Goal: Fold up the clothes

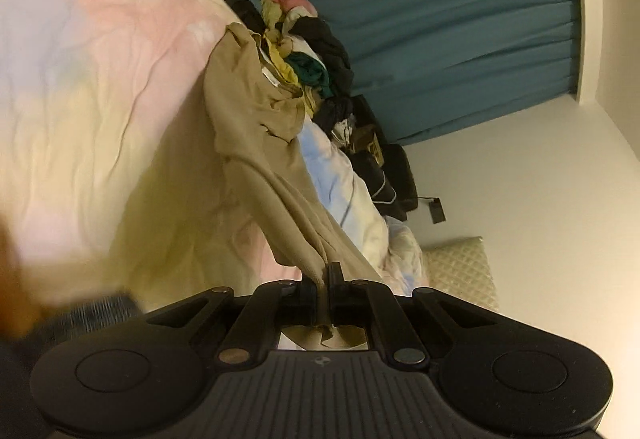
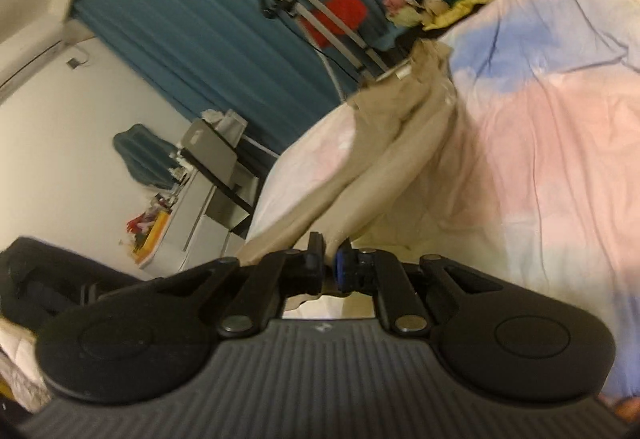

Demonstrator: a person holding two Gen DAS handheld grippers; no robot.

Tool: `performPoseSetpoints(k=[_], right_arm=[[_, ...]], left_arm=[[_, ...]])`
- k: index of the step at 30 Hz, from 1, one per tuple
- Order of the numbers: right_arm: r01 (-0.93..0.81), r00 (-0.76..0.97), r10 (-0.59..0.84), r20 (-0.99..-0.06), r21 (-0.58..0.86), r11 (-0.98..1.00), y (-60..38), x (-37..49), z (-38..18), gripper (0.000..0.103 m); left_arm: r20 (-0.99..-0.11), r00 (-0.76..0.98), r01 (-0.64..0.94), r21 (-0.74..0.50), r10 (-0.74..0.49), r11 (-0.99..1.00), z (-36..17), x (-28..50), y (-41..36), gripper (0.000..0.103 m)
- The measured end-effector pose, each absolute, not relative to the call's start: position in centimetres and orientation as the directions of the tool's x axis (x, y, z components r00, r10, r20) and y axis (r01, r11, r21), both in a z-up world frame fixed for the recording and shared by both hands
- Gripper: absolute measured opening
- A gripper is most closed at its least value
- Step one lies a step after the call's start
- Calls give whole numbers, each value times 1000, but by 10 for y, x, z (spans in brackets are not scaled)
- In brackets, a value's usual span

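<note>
Khaki trousers [image 1: 256, 143] stretch lengthwise away from both hand-held grippers.

blurred — bedspread [image 1: 80, 79] near left edge; tan garment's [image 1: 256, 127] label [image 1: 269, 76] — unreadable

Black left gripper [image 1: 321, 281], ribbed grey body, blue-padded right gripper [image 2: 331, 263]
</note>
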State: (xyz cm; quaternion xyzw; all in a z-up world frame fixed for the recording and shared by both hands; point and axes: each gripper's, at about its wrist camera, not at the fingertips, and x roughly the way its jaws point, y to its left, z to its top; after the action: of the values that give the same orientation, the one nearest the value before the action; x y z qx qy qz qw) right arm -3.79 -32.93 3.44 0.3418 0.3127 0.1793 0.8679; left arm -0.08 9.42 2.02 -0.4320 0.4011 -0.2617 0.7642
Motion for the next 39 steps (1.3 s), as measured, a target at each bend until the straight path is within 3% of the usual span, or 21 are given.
performPoseSetpoints(k=[5, 8, 13, 23, 29, 39], right_arm=[[-97, 732, 525, -434, 697, 711, -324, -64, 20, 9], [-76, 727, 523, -444, 706, 704, -321, -68, 4, 9], [-27, 734, 518, -440, 743, 669, -327, -39, -9, 9], [103, 769, 417, -484, 738, 667, -335, 103, -31, 9], [137, 767, 382, -515, 714, 687, -341, 176, -79, 10], [178, 758, 305, -577, 633, 753, -339, 226, -149, 10]], left_arm=[[-391, 524, 26, -881, -757, 473, 3, -60, 96, 5], [-411, 524, 2, -875, -746, 484, -13, -58, 89, 5], [-462, 549, -11, -838, -697, 546, -13, 11, 72, 5], [-552, 593, -45, -749, -586, 661, -11, 151, 40, 6], [-588, 648, -20, -649, -484, 761, -51, 217, 11, 6], [-654, 666, 9, -473, -358, 881, -119, 270, -17, 8]])
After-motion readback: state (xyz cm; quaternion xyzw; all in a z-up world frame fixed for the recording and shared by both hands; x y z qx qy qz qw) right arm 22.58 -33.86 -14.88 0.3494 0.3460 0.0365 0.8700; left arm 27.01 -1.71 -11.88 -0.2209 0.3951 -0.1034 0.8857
